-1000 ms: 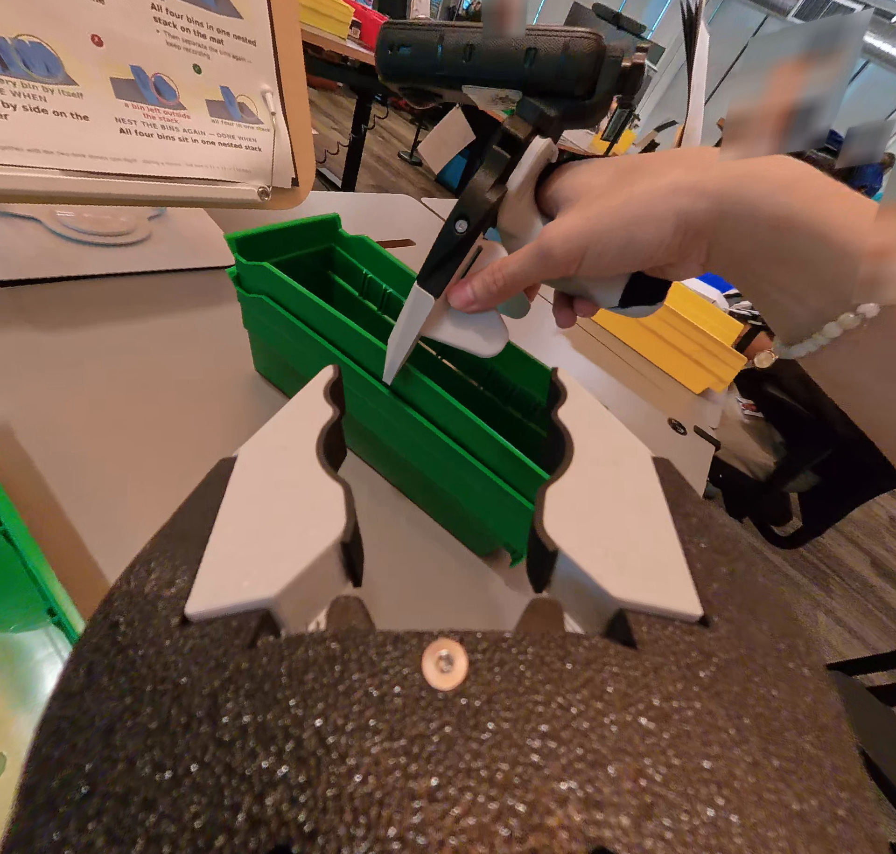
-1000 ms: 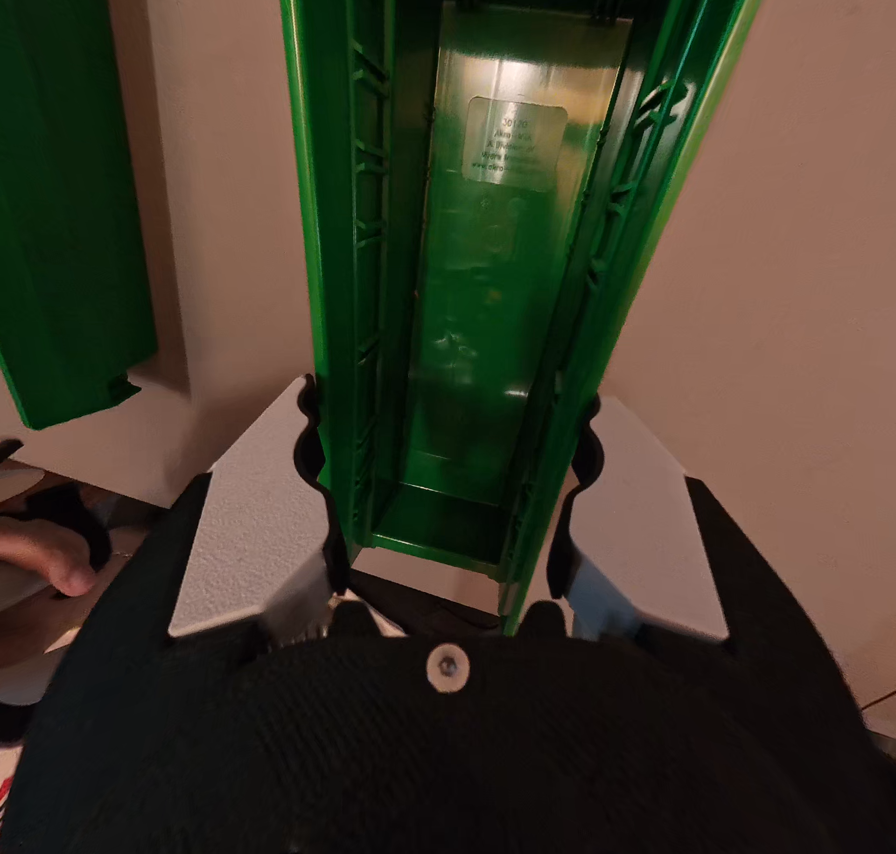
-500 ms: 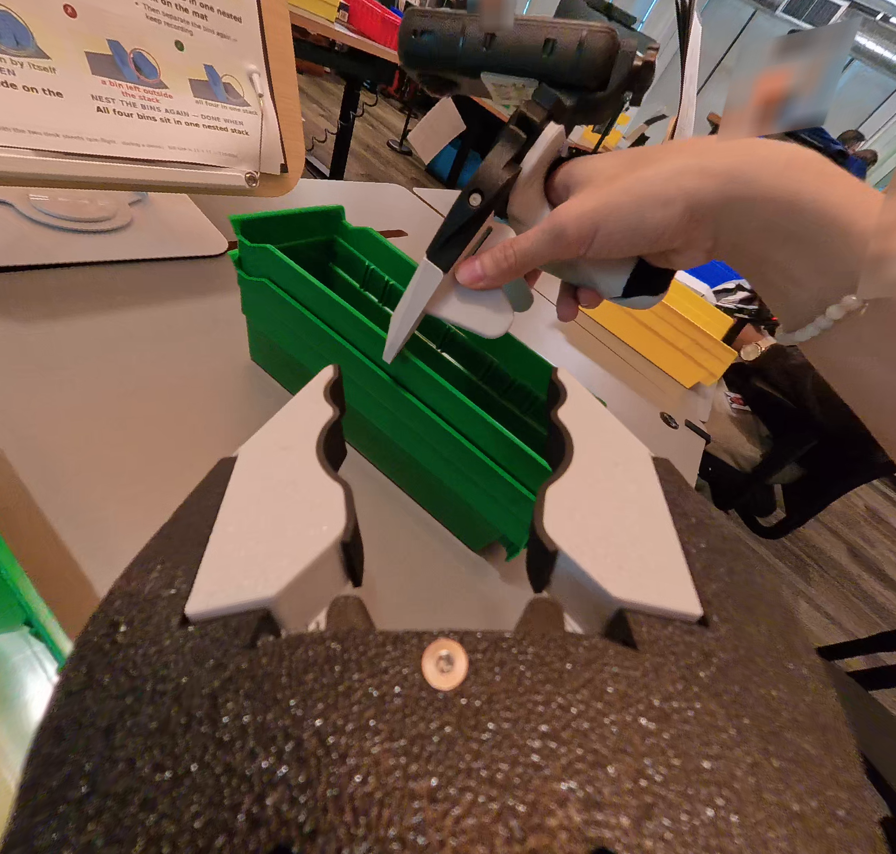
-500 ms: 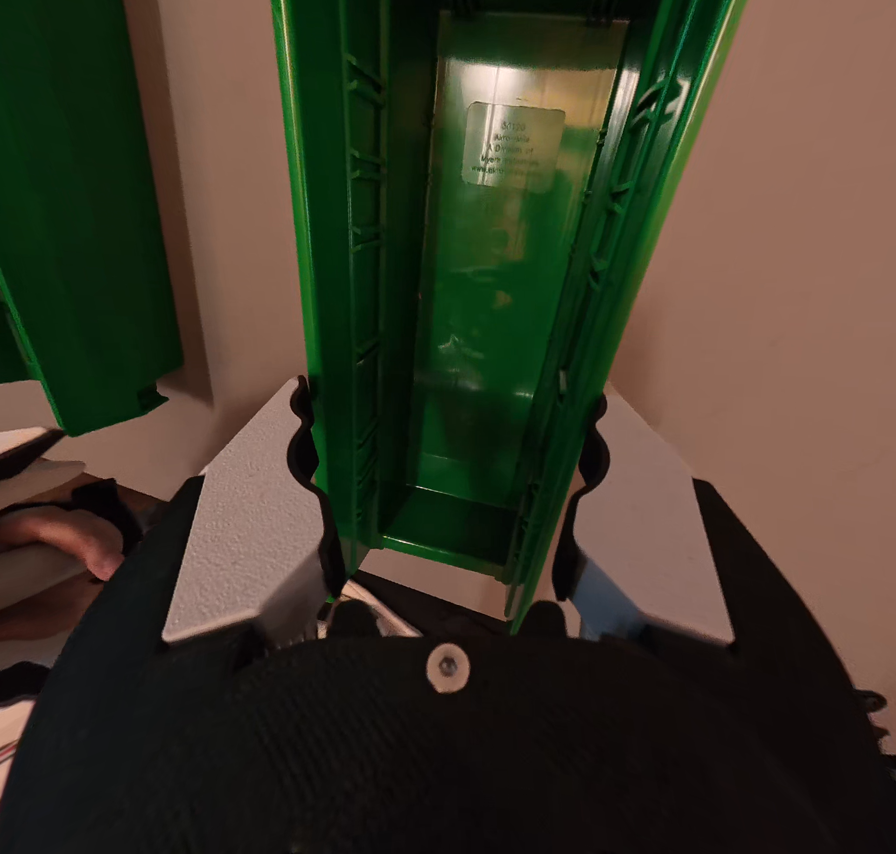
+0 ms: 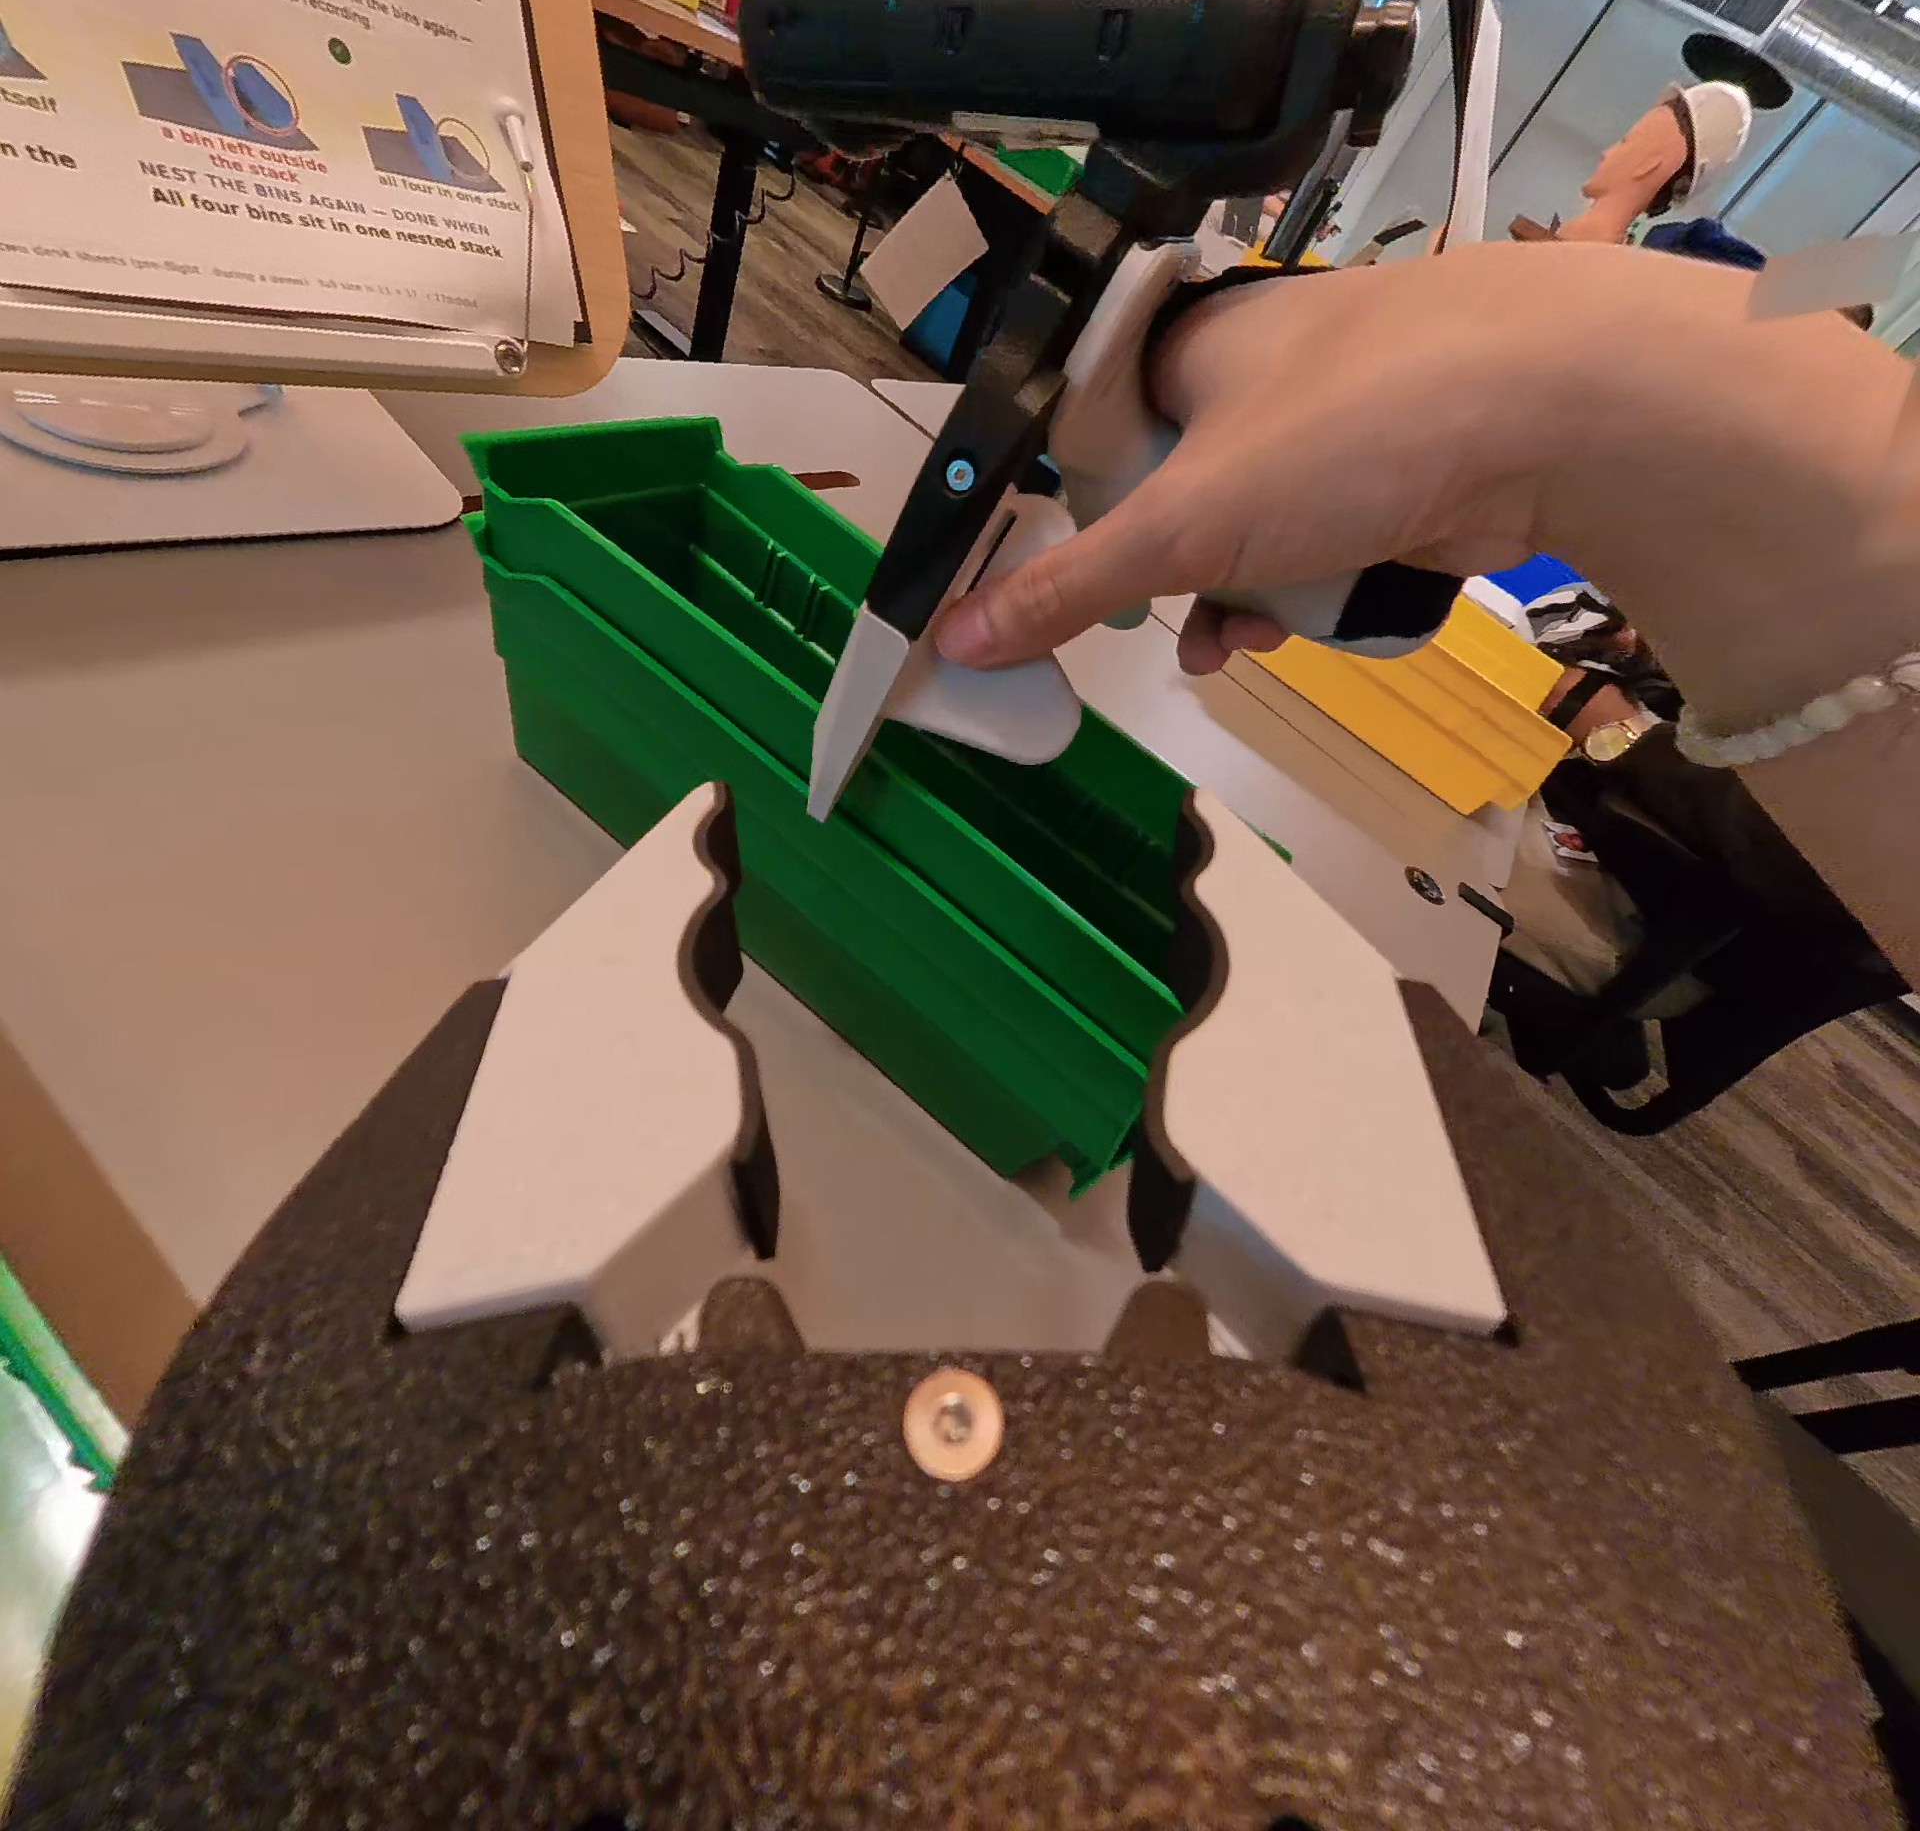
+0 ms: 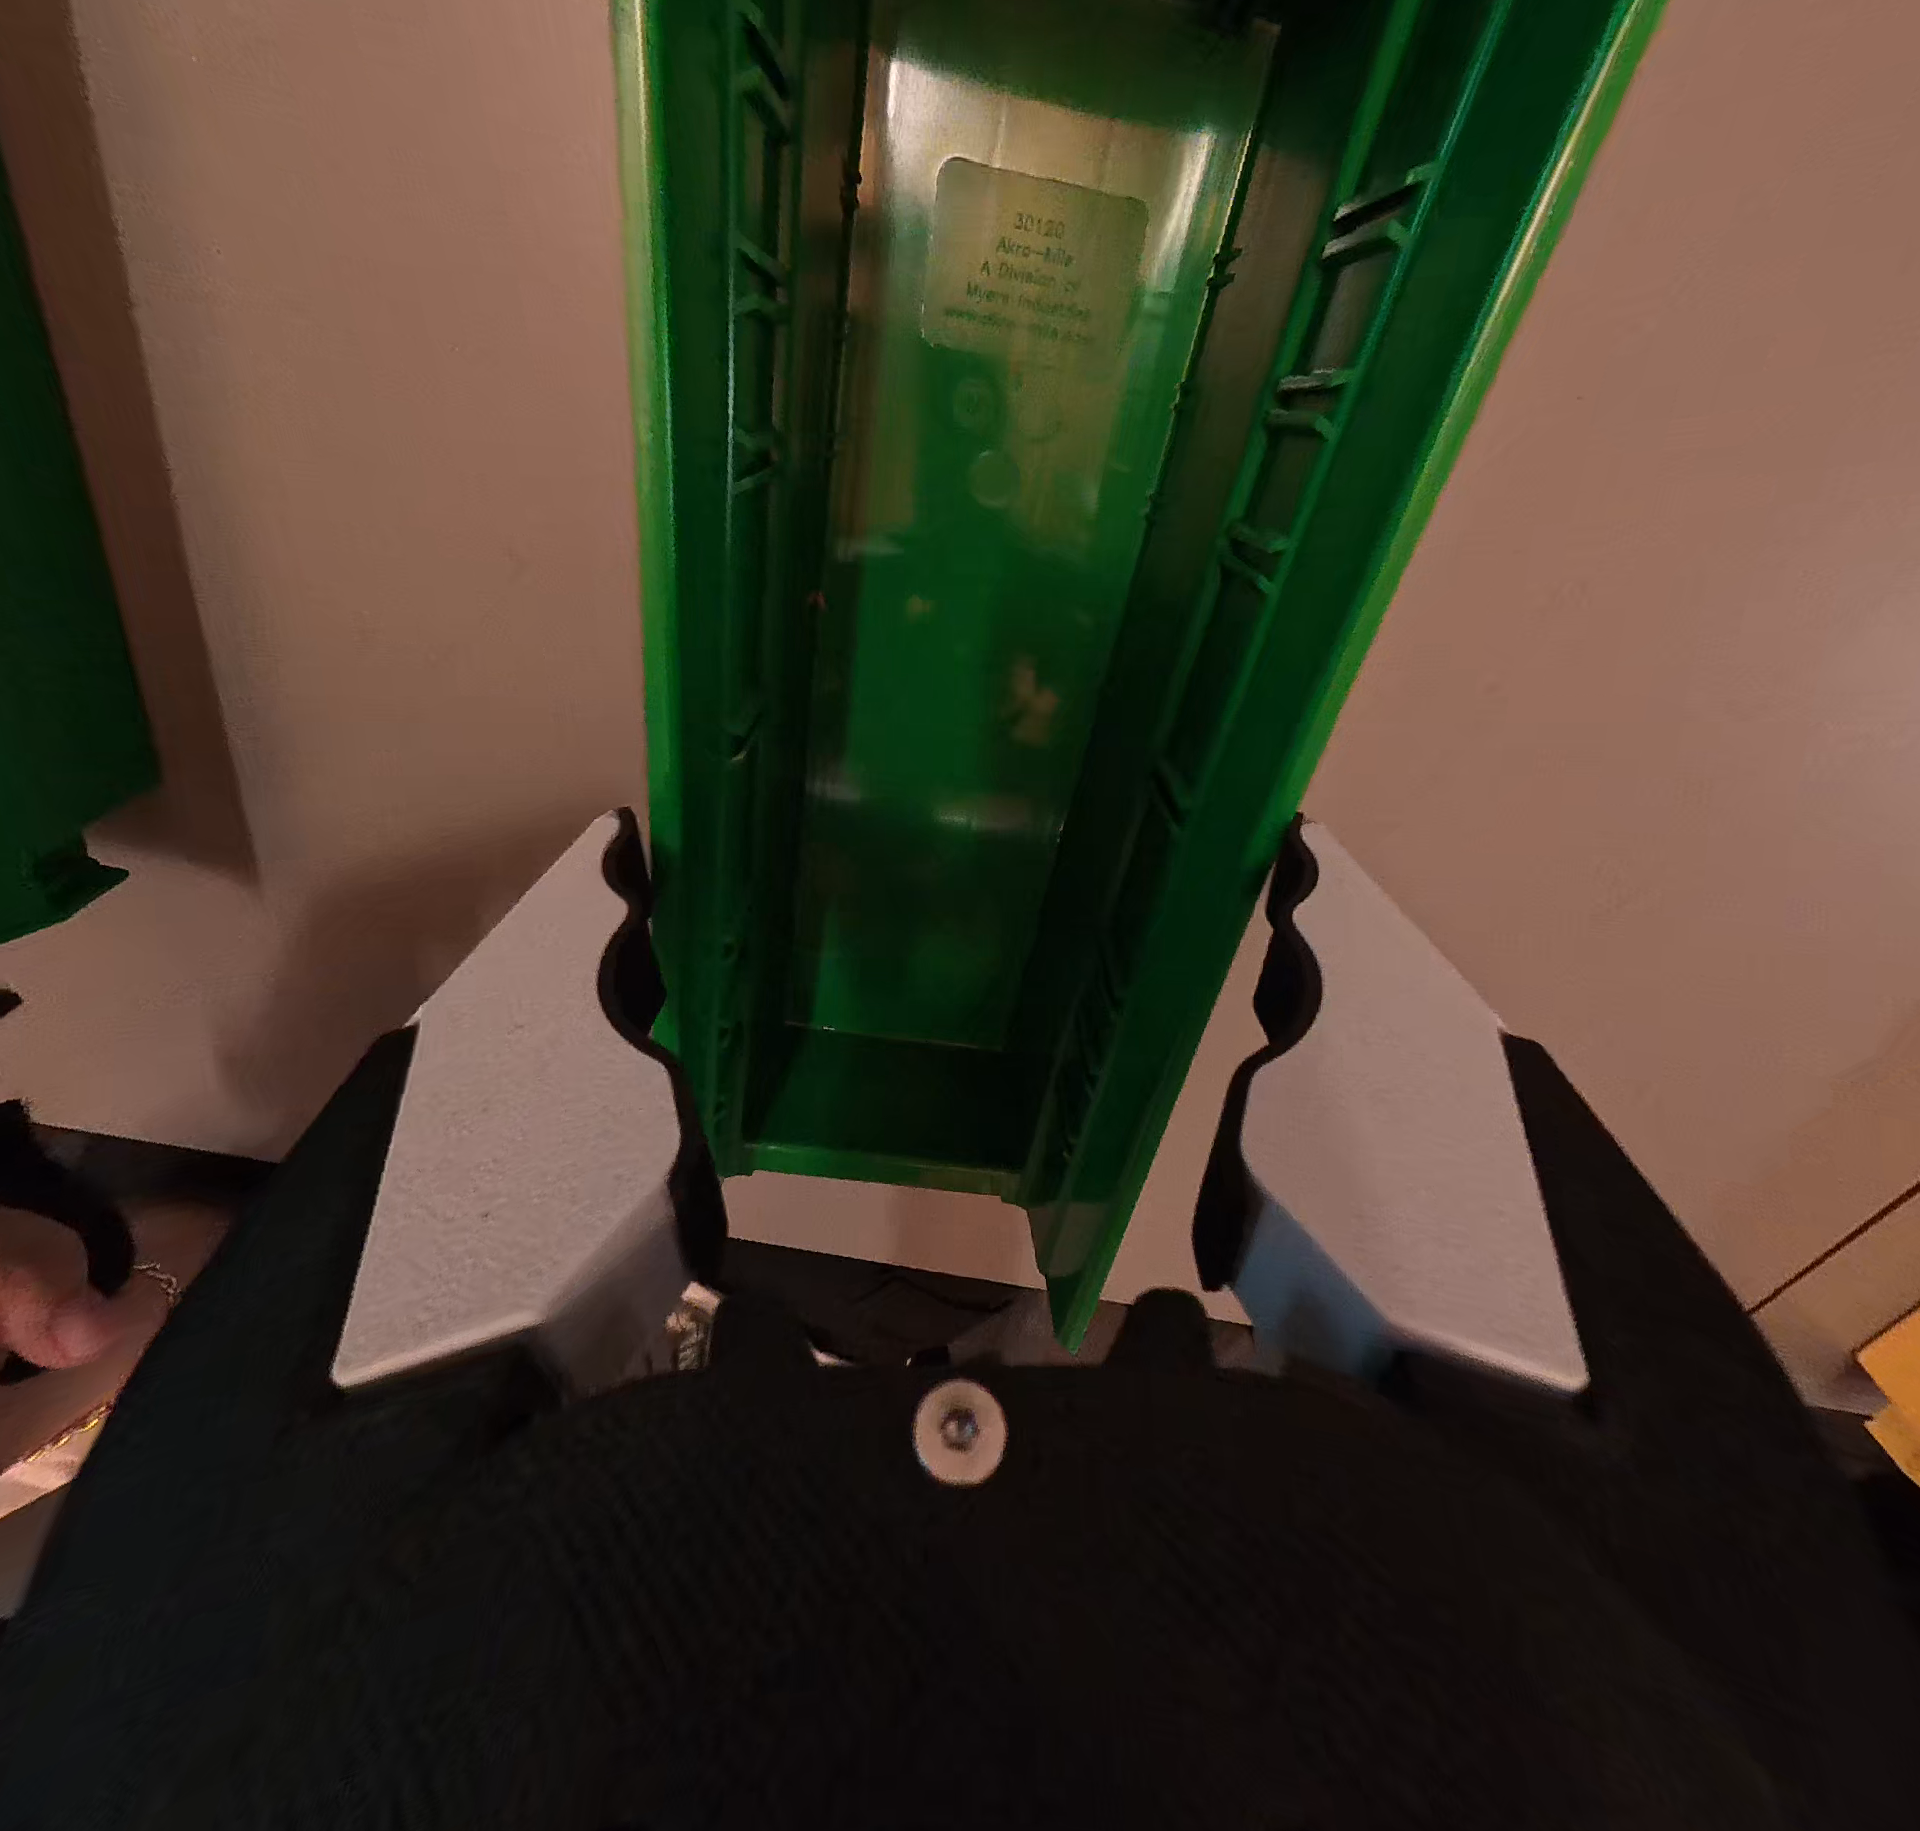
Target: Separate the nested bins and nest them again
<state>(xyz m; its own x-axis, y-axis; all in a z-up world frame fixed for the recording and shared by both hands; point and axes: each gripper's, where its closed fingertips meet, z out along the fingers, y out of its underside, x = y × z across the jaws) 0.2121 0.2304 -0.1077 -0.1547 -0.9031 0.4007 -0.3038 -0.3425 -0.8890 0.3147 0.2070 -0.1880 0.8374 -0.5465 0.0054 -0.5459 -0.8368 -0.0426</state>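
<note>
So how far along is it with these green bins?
Partway. Several green bins sit nested in one stack on the table. The right gripper straddles the top one, open, not yet clamped; the left gripper is open and empty. At least one separate bin lies beside the stack, so the job isn't finished.

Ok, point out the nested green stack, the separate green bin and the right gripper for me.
nested green stack (image 5: 914,960), left wrist view, near long side wall.
separate green bin (image 6: 52,576), right wrist view, its side wall at the left edge.
right gripper (image 6: 956,1054), right wrist view, midway between its fingertips.
</note>
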